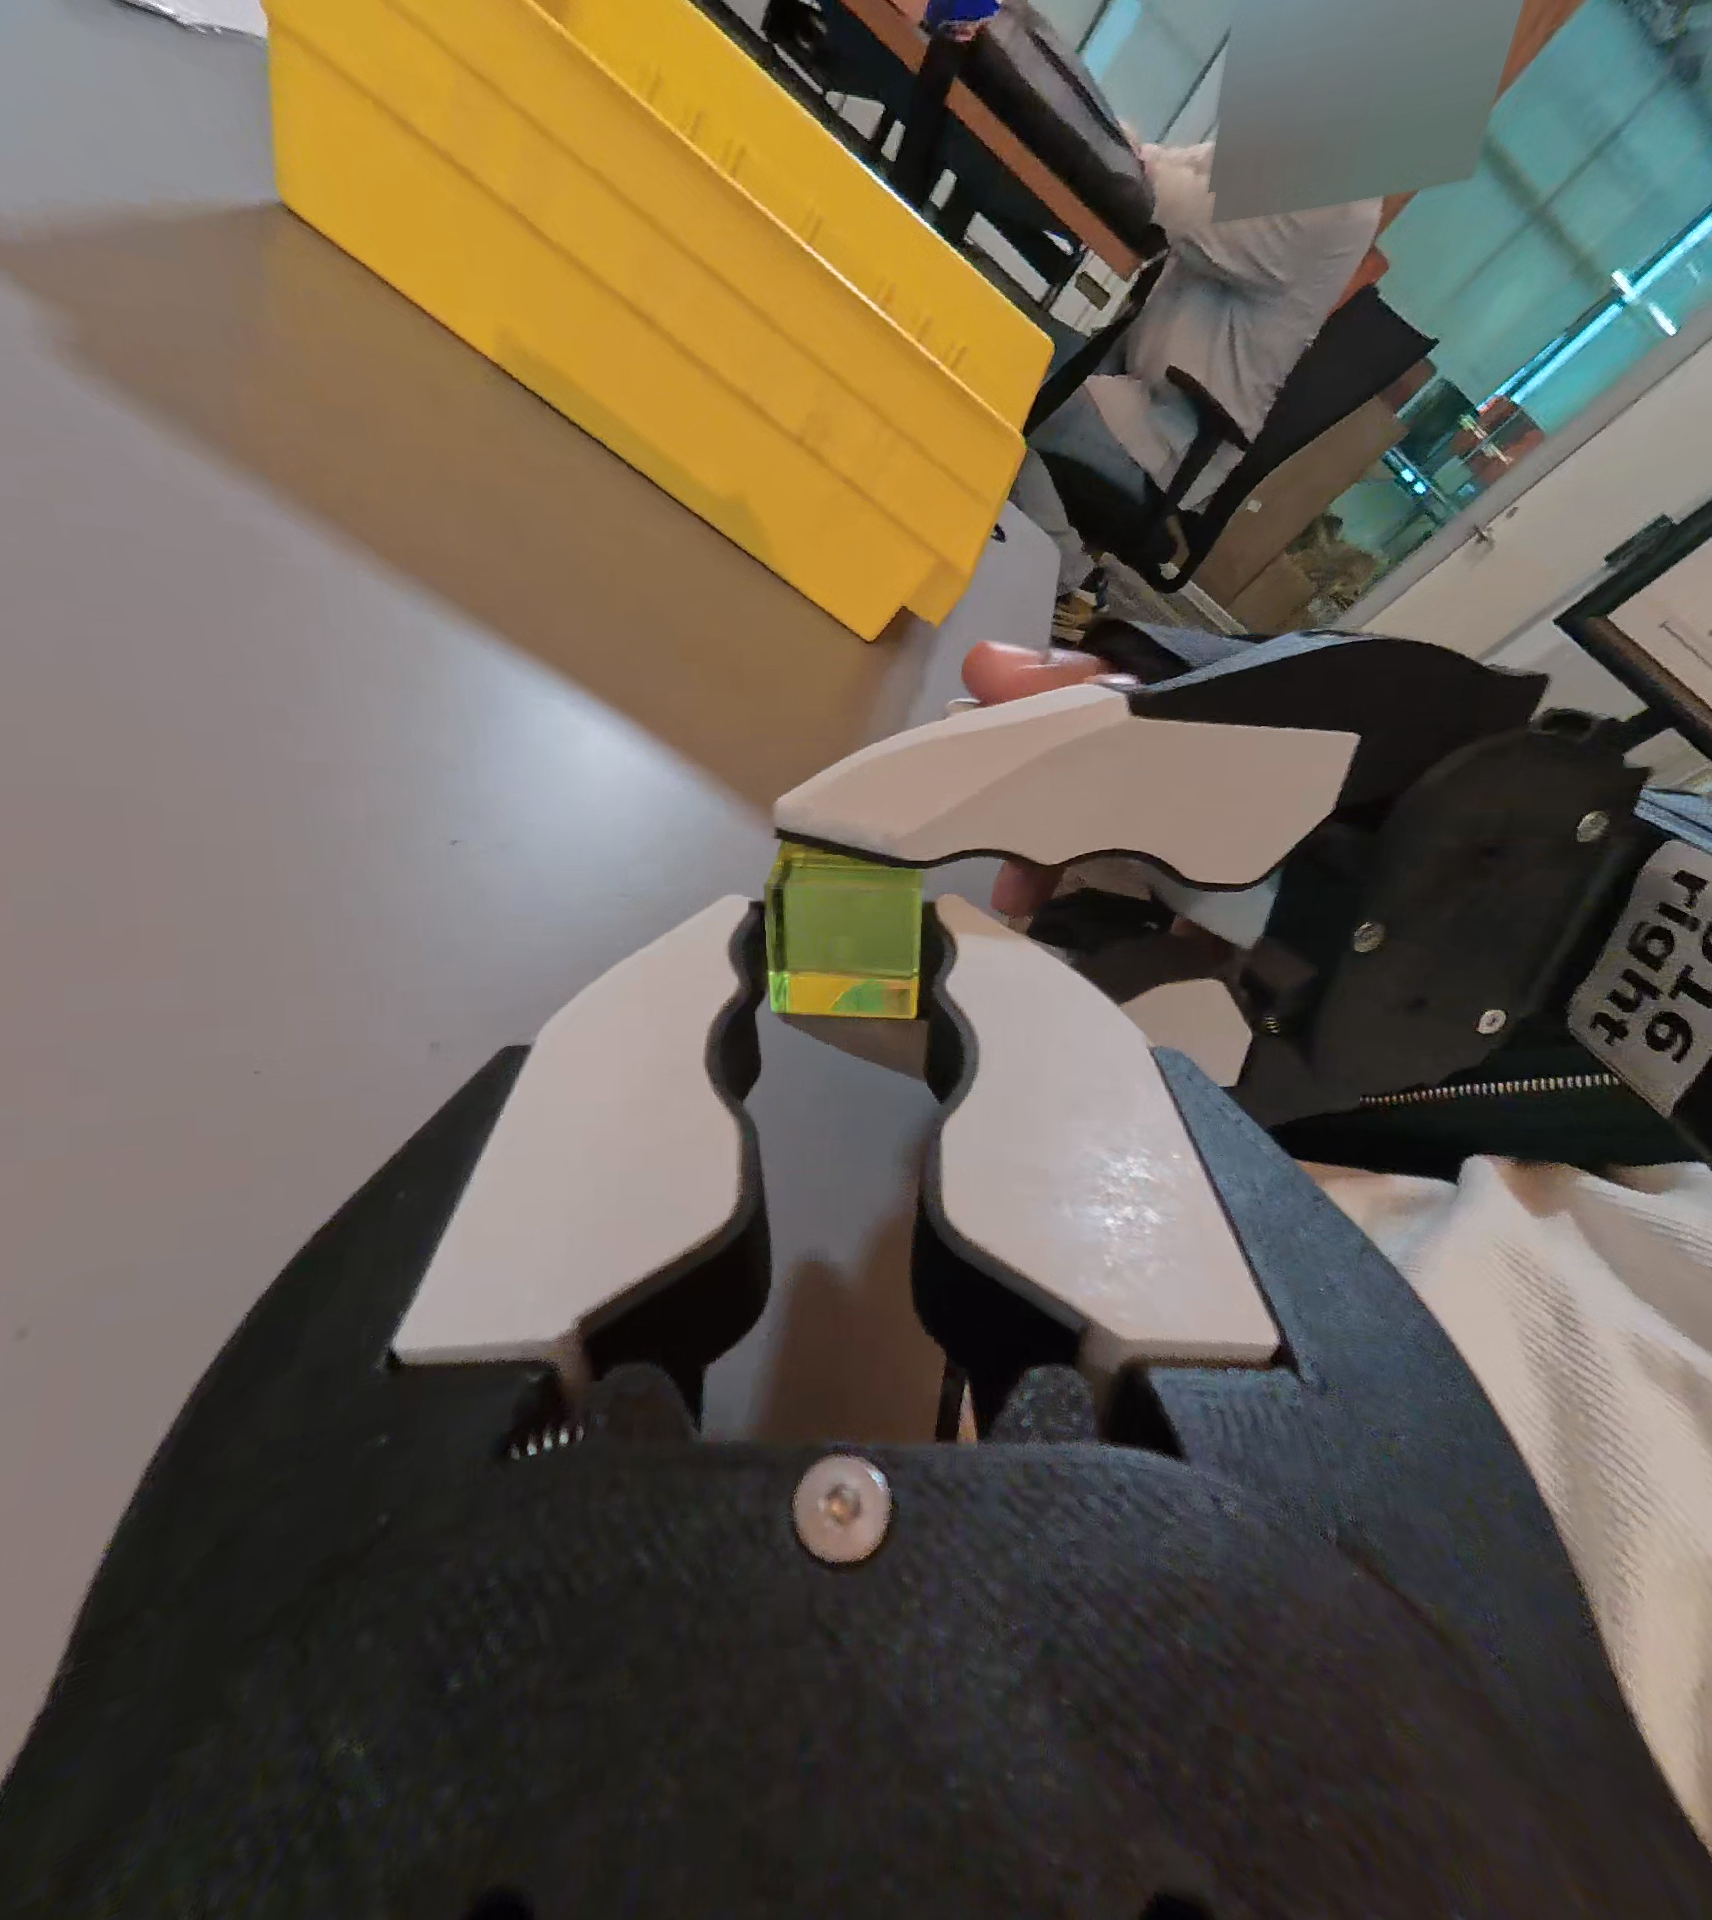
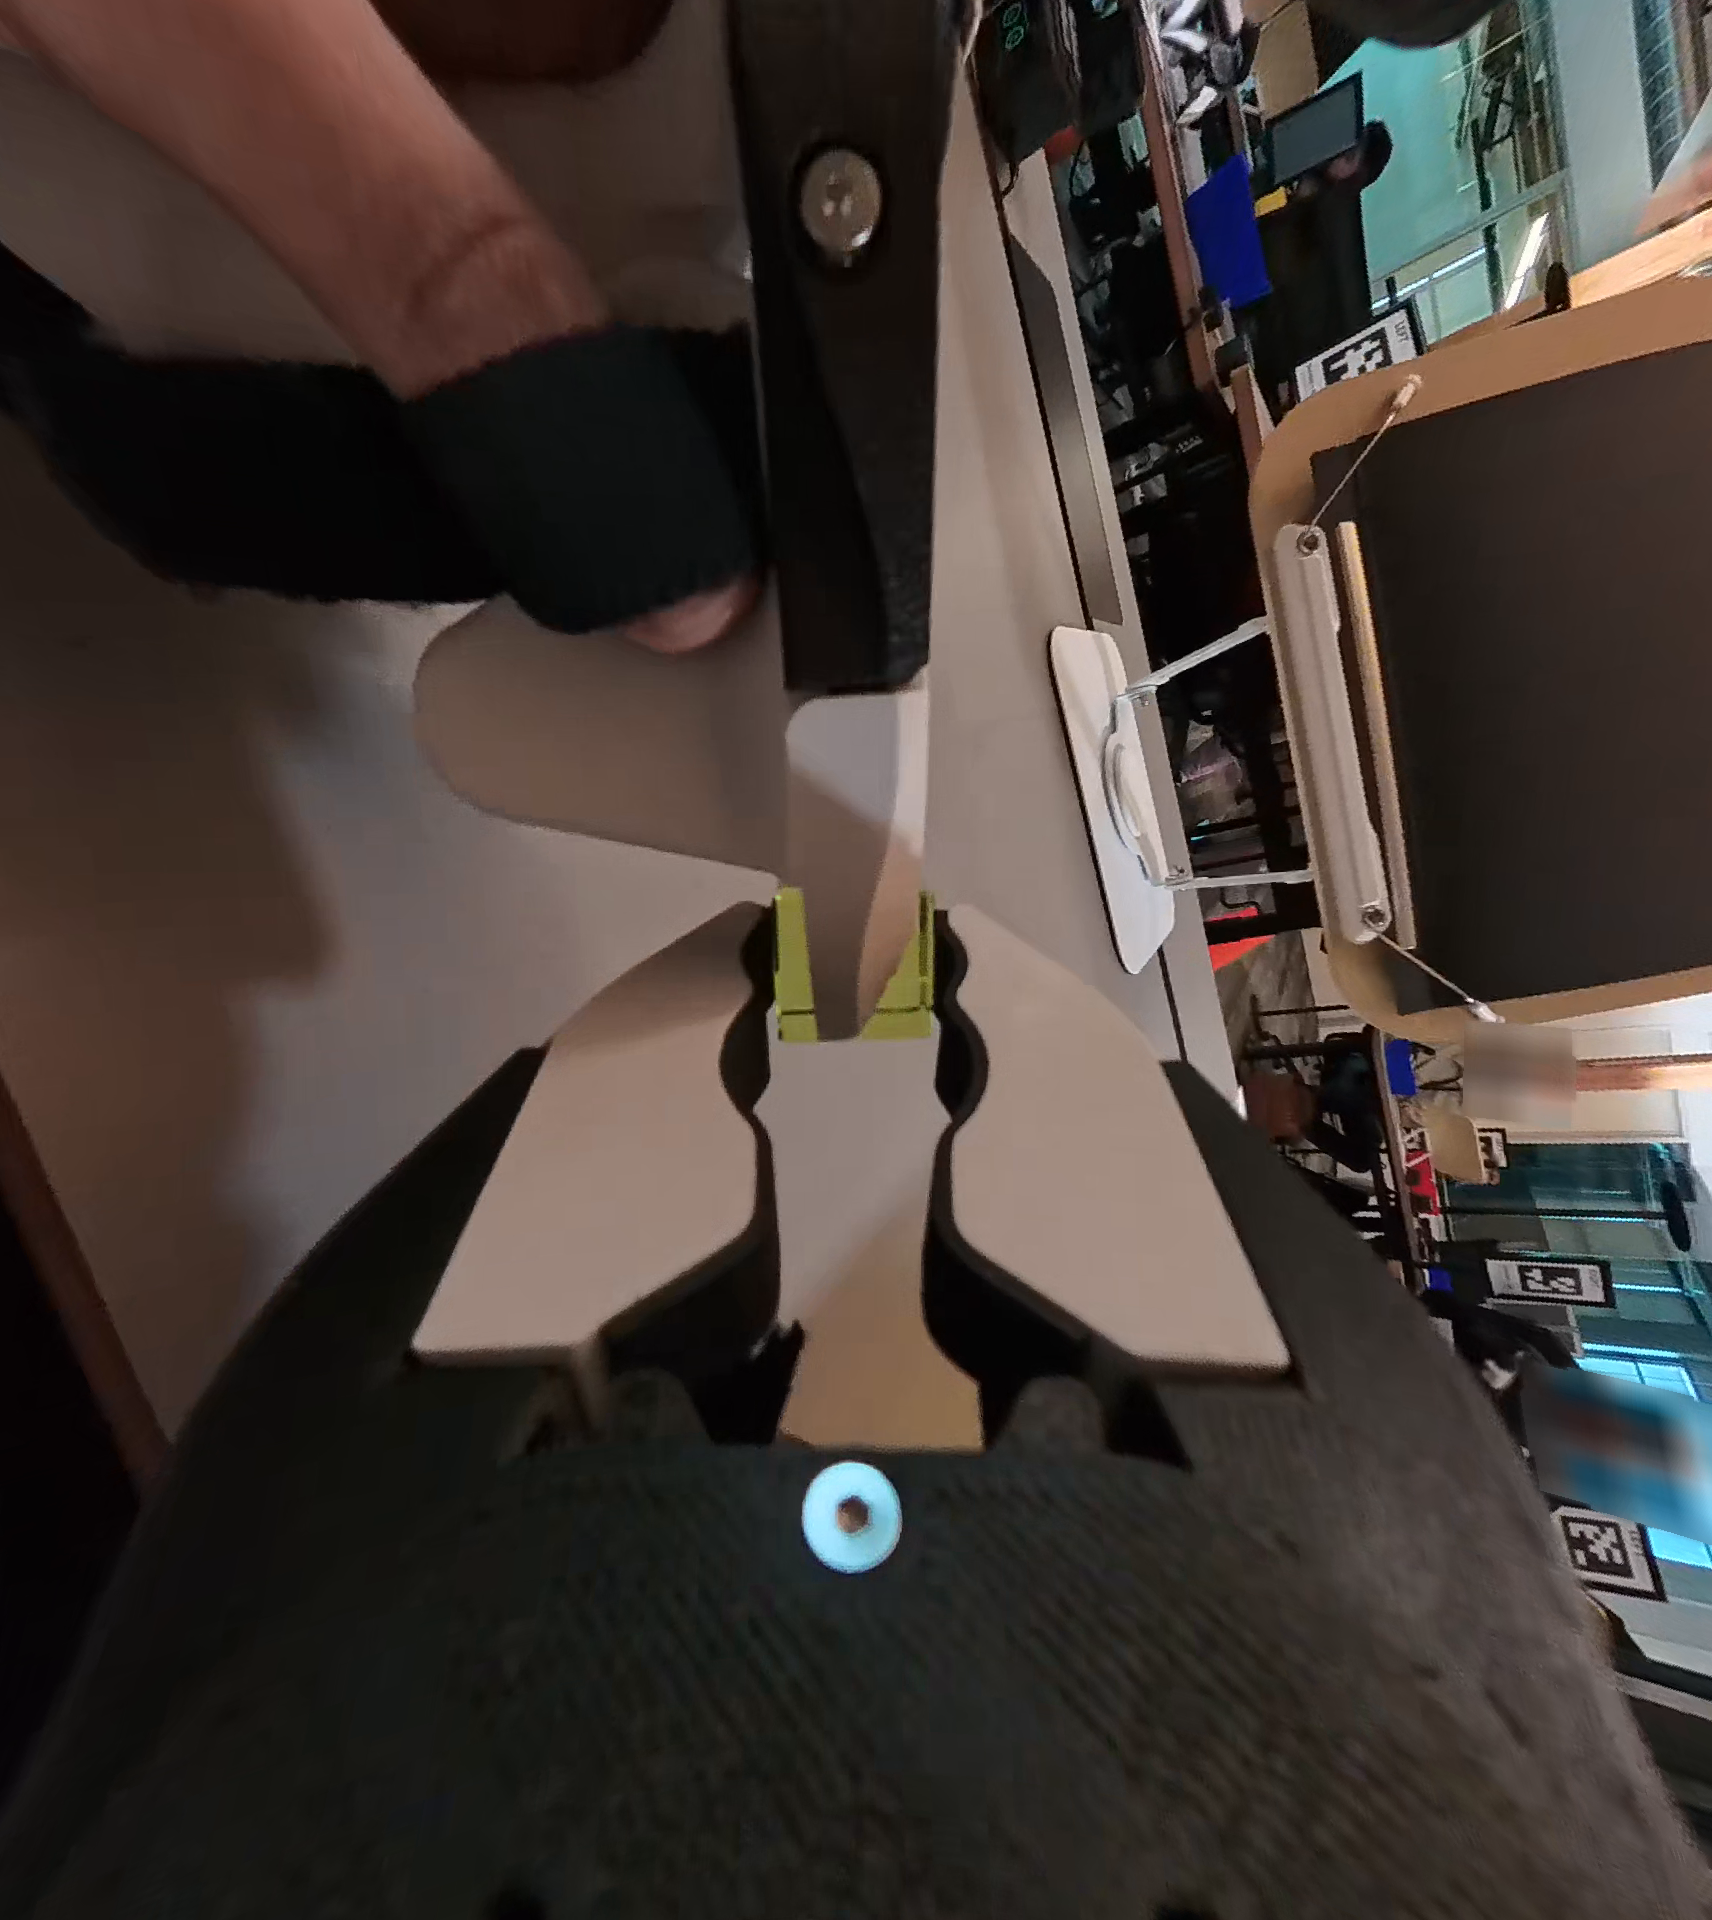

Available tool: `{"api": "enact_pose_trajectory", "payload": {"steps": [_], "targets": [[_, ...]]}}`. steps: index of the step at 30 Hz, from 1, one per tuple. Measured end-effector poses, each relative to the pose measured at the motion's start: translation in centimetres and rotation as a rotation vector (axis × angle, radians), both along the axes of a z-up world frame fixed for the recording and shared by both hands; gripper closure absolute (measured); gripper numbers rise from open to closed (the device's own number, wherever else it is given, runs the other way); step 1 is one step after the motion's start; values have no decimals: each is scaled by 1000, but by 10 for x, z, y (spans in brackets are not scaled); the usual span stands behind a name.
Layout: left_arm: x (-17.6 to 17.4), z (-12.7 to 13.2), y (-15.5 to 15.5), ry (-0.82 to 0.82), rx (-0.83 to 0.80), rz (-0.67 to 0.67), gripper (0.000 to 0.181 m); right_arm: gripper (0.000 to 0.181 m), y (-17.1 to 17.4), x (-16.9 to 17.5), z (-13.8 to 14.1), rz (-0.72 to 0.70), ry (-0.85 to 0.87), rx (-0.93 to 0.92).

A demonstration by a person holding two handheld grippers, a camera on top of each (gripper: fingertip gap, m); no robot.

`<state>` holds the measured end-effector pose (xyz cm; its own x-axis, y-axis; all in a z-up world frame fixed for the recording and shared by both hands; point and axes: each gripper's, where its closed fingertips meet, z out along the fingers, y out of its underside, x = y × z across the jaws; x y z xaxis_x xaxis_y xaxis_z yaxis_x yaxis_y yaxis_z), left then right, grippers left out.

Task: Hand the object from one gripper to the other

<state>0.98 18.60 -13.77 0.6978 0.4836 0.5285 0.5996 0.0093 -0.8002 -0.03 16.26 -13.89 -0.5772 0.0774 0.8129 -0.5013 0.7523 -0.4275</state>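
The small clear green cube (image 1: 844,940) (image 2: 852,982) sits in the air above the grey table (image 1: 208,831), caught at the very tips of both grippers at once. The left gripper (image 1: 844,945) has its two grey fingers (image 1: 613,1122) drawn in to a narrow gap, one tip pressed to each side of the cube. The right gripper (image 2: 852,977) comes in crosswise to it: in the left wrist view its upper finger (image 1: 1039,790) lies flat on top of the cube, and in its own view its two tips are closed in against the cube's opposite faces, so both hold it together. A gloved hand (image 2: 519,488) grips the left gripper's black body in the right wrist view. Farther back on the table lies a stack of yellow bins (image 1: 644,312), well apart from the cube, and a seated person (image 1: 1236,301) shows beyond the table's edge.
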Motion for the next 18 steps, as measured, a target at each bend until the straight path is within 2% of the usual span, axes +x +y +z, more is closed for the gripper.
{"api": "enact_pose_trajectory", "payload": {"steps": [3, 6, 8, 10, 11, 14, 18], "targets": [[0, 3, 0, 20, -3, -2, 155, 152, 0, 1, 5, 15, 11, -29], [1, 9, -2, 29, 45, -17, 155, 121, 1, -2, 11, 34, -30, -99], [-1, 14, -6, 24, 99, -20, 155, 103, 3, -4, 15, 56, -132, -188], [0, 23, -11, 16, 198, -44, 155, 85, 3, -4, 22, 108, -311, -323], [-2, 27, -14, 14, 240, -41, 156, 81, 4, -4, 27, 141, -413, -407], [-6, 37, -24, 51, 318, -35, 156, 89, 11, -7, 47, 211, -754, -671], [-5, 43, -28, 169, 278, -45, 156, 108, 23, -11, 65, 298, -1147, -947]]}}
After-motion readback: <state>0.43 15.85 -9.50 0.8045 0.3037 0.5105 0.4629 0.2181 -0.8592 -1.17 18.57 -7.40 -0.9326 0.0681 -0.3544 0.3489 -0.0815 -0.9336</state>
